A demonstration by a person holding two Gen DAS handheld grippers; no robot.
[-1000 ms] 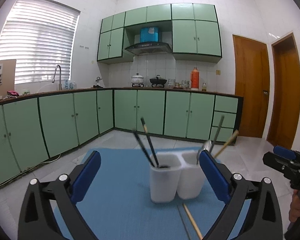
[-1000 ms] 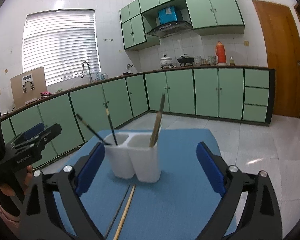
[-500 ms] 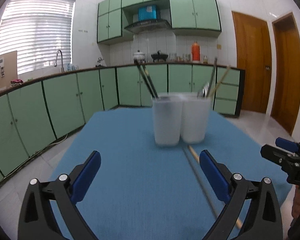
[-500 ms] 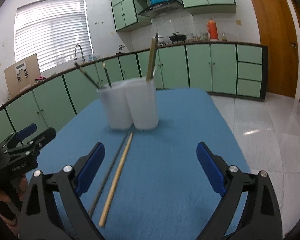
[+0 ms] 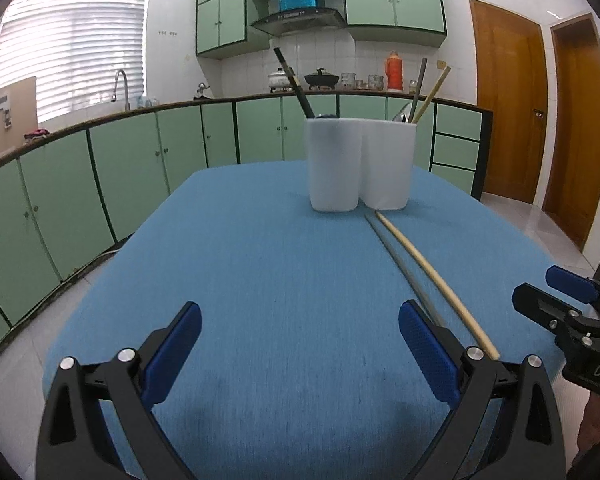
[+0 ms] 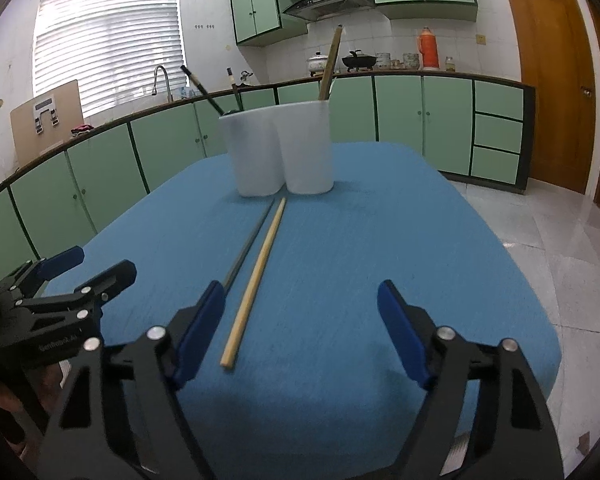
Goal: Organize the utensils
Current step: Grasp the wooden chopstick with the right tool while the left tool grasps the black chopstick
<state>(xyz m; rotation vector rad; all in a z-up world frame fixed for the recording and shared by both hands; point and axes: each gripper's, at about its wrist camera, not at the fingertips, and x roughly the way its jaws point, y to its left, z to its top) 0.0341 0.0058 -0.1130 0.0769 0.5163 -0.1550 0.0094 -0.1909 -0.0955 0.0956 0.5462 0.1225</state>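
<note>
Blue table, grey chopstick half-hidden

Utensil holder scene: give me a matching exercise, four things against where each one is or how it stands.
Things:
1. wooden chopstick
2. grey chopstick
3. white utensil holder
4. right hand-held gripper

Places or states:
A. upright at the far end of the blue cloth
B. flat on the cloth, the rightmost of the pair
C. jaws open, nothing between them
D. flat on the cloth, the leftmost of the pair

Pairs: 1-B, 2-D, 3-A, 4-C
</note>
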